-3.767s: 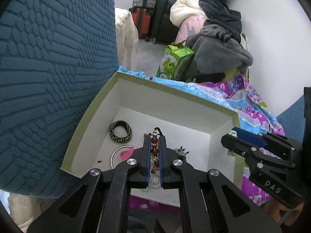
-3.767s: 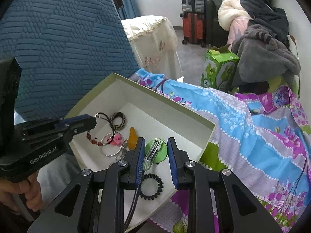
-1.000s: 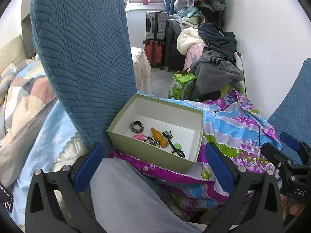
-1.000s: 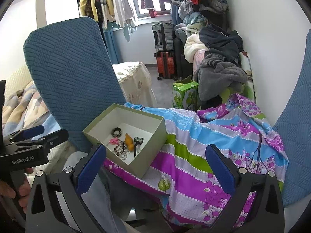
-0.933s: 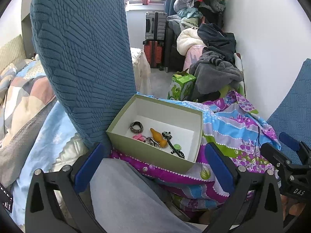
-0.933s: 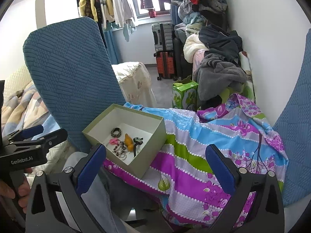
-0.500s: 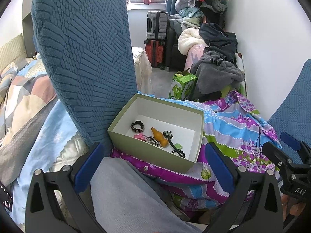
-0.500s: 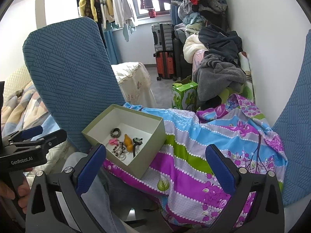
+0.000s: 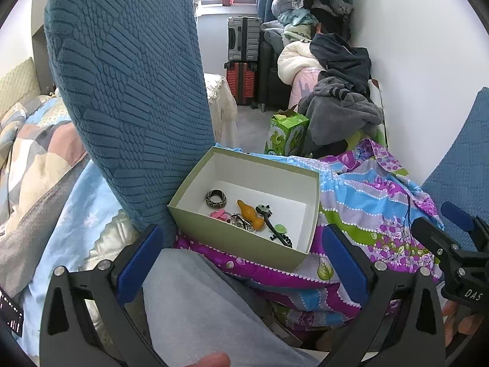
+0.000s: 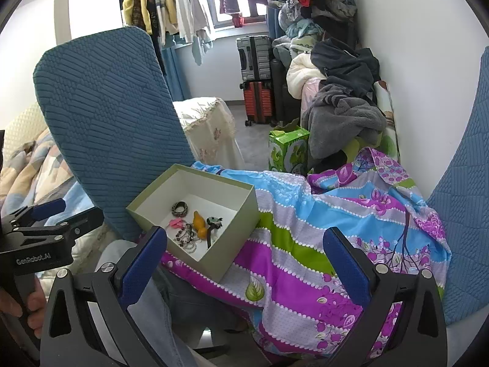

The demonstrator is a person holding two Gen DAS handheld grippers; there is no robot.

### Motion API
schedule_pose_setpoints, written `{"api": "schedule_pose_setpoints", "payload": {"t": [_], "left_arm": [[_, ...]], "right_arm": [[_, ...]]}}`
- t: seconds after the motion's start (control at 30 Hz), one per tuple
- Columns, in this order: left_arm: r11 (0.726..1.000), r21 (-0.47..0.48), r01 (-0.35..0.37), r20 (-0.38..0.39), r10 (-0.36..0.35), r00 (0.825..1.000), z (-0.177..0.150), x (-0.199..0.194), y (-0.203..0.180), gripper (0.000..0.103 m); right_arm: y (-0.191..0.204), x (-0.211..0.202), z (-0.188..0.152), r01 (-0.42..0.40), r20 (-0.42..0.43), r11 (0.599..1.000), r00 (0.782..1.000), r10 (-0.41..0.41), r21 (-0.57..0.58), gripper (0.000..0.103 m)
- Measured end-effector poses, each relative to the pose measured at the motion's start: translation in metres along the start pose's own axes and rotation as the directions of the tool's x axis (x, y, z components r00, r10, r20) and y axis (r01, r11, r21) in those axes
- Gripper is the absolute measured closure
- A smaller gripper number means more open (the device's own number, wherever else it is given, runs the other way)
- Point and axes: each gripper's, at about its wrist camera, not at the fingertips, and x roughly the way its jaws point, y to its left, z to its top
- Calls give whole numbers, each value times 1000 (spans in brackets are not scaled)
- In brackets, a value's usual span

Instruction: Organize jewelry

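Both the left gripper (image 9: 241, 260) and the right gripper (image 10: 241, 260) hold their jaws wide and empty. At frame centre the open box (image 9: 232, 243) rests on the floral blanket (image 10: 321, 214), jewelry (image 9: 244, 215) heaped inside, beside a blue chair back (image 9: 128, 91).

Box (image 9: 235, 238): card or paperboard, matt olive-green outside, matt white inside, smooth
Chair back (image 9: 128, 91): blue knitted cloth, raised ribbed pattern, rough, matt
Bedspread (image 10: 321, 214): thin printed cloth, smooth, slight sheen, creased
Left gripper (image 9: 241, 263): matt black plastic frame, bright metal screw heads; fingers (image 9: 139, 260) faced with smooth blue pads
Right gripper (image 10: 244, 263): same finish
Orange piece (image 9: 252, 214) in box: glossy, smooth, plastic-like
Patterned ring (image 9: 217, 198): black and cream, material unclear
Trouser leg (image 9: 214, 312): grey-blue woven cloth, matt
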Motion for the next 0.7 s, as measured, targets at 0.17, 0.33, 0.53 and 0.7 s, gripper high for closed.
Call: {"api": "schedule_pose_setpoints", "payload": {"t": [0.17, 0.33, 0.53, 0.7], "left_arm": [[1000, -9, -2, 2, 2, 1000, 0, 0, 4, 0], [1000, -9, 0, 2, 0, 1000, 0, 0, 5, 0], [1000, -10, 2, 0, -2, 1000, 0, 0, 5, 0], [1000, -18, 6, -6, -6, 1000, -1, -1, 4, 0]], "right_arm": [[-1, -1, 0, -1, 0, 1000, 1000, 1, 2, 0], [-3, -1, 0, -1, 0, 1000, 1000, 1, 1, 0], [-3, 0, 1, -1, -3, 1000, 1000, 1, 6, 0], [-4, -1, 1, 0, -6, 1000, 1000, 0, 8, 0]]}}
